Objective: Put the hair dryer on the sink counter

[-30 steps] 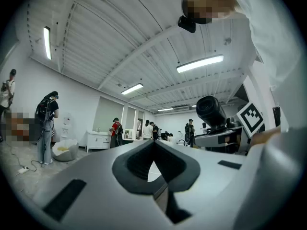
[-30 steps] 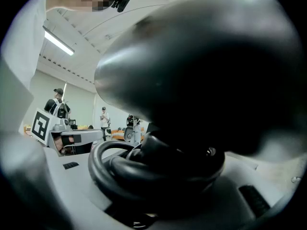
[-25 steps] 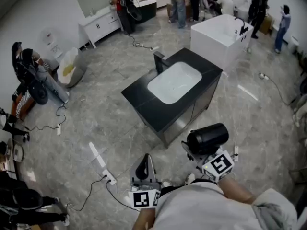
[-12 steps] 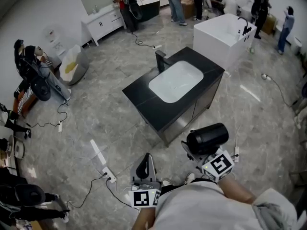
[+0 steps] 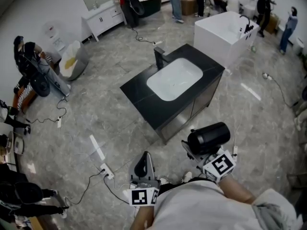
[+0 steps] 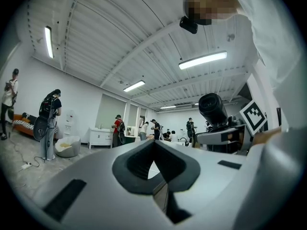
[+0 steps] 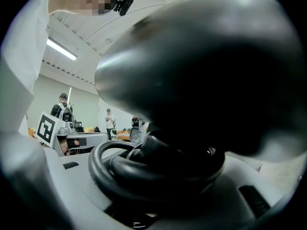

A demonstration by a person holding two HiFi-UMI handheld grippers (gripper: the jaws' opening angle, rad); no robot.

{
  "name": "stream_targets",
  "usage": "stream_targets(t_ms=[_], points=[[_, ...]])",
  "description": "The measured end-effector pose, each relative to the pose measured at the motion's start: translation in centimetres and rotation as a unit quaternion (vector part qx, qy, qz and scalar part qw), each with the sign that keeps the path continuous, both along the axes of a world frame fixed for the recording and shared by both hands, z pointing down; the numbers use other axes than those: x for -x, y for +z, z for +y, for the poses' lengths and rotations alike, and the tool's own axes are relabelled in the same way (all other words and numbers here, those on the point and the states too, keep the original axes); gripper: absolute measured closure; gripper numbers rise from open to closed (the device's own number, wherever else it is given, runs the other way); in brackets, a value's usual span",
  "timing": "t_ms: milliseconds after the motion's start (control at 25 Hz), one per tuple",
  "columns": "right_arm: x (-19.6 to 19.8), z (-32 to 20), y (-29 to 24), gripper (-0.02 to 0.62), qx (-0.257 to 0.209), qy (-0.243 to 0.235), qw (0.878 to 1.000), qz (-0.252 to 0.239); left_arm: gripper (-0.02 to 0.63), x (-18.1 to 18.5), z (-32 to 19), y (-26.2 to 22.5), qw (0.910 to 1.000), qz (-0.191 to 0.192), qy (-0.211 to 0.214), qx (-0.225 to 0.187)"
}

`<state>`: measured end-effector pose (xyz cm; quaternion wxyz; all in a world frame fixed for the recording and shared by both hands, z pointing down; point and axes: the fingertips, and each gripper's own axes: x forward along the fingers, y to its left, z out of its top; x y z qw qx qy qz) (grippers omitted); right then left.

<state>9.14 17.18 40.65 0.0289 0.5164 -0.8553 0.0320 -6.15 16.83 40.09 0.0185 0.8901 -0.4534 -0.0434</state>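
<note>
From the head view, the right gripper (image 5: 193,150) at near right clamps the black dryer (image 5: 208,136), well apart from the far counter (image 5: 139,95); the left gripper (image 5: 145,157) sits near left. In the left gripper view its jaws meet, with nothing between. In the right gripper view the dryer's body and coiled cord (image 7: 108,169) fill the jaws.

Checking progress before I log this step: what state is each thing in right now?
hair dryer: gripped, held above the floor, not yet on the counter
cord: coiled at the dryer's handle
right gripper: fingers closed on the hair dryer
left gripper: fingers together, empty
sink counter: black top bare
basin: empty
</note>
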Motion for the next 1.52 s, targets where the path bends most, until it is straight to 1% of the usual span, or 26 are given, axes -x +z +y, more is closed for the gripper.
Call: stream_targets(t_ms=[240, 400, 520, 720, 960, 1280, 1520], points=[[-1.2, 0.6, 0.1, 0.377, -0.007, -0.018, 1.000, 0.000, 0.604, -1.0, 0.0, -0.1, 0.9997, -0.006, -0.023, -0.003], [-2.0, 1.4, 1.1, 0.377, 0.007, -0.030, 1.000, -0.001, 0.604, -1.4, -0.4, -0.1, 0.9993, -0.010, -0.037, -0.006], [-2.6, 1.4, 1.6, 0.376, 0.013, -0.036, 0.999, -0.003, 0.604, -1.7, -0.7, -0.1, 0.9989, -0.011, -0.044, -0.007], [-3.0, 0.8, 1.3, 0.376, 0.006, -0.045, 0.999, -0.003, 0.604, -2.1, -1.4, -0.1, 0.9986, -0.013, -0.051, -0.007], [-3.4, -0.6, 2.0, 0.377, 0.009, -0.046, 0.999, 0.002, 0.603, -2.7, -3.1, 0.5, 0.9990, -0.012, -0.043, -0.003], [-2.8, -4.4, 1.7, 0.376, 0.005, -0.043, 0.999, 0.012, 0.604, -2.9, -7.9, 0.3, 0.9995, 0.006, -0.030, -0.011], [-0.9, -8.0, 1.7, 0.377, 0.021, -0.043, 0.999, 0.018, 0.604, -1.9, -12.0, 1.6, 0.9996, 0.016, -0.018, 0.013]])
